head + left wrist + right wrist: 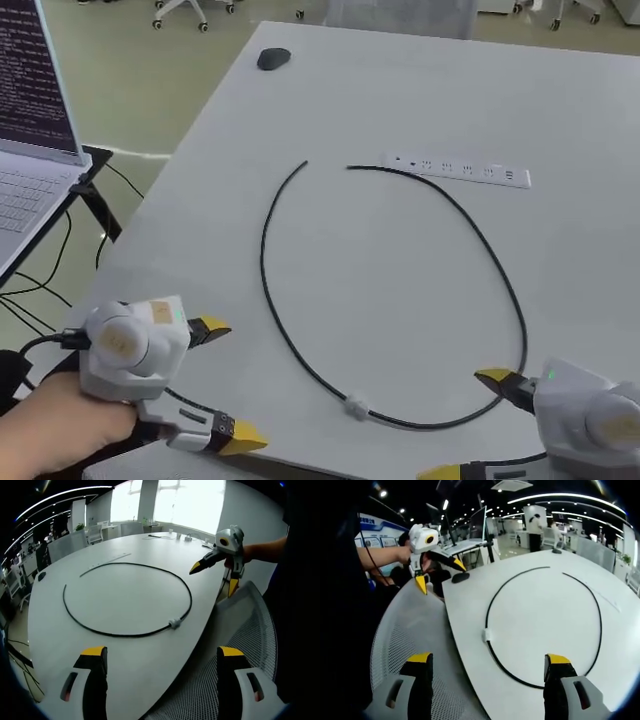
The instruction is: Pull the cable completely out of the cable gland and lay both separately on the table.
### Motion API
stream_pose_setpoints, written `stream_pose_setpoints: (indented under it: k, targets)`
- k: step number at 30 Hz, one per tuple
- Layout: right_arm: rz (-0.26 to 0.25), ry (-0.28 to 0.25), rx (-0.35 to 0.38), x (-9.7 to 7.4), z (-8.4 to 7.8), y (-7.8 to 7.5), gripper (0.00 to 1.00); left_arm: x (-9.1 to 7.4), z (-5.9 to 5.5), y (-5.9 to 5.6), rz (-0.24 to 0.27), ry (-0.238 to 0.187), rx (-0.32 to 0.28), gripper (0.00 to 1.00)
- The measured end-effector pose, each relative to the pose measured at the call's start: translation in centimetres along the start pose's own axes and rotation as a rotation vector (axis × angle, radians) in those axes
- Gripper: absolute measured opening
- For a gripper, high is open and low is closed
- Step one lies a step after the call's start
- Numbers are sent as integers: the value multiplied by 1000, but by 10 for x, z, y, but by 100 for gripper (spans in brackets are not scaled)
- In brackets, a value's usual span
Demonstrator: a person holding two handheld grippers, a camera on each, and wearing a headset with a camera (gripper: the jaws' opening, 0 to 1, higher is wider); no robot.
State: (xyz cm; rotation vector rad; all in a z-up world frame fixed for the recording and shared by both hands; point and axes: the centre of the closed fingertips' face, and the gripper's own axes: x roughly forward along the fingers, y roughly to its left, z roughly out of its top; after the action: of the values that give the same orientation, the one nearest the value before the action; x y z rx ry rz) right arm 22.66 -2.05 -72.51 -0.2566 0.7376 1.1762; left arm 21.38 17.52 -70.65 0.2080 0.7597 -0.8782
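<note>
left gripper point(241, 381) and right gripper point(451, 424) gape wide, empty; i'd pinch the hard cable gland point(355, 406) between them and the limp, light cable point(263, 250) beside it.

Smooth matt table point(400, 90), matt black cable point(263, 250), white plastic gland point(355, 406)

White table point(400, 90) before me. Power strip point(457, 170) lay flat toward its far side; dark mouse point(273, 59) sat near the far left corner. Off the left edge I noted an open laptop point(30, 130), text on screen, cords point(60, 250) trailing below. Mesh chair point(245, 630) stood against the near edge.
</note>
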Motion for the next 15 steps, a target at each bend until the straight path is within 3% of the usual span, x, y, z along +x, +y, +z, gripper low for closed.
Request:
stream_pose_setpoints:
  k: [15]
  targets:
    - [9, 37, -39, 32, 21, -4, 85, 9, -4, 1, -22, 2, 8, 91]
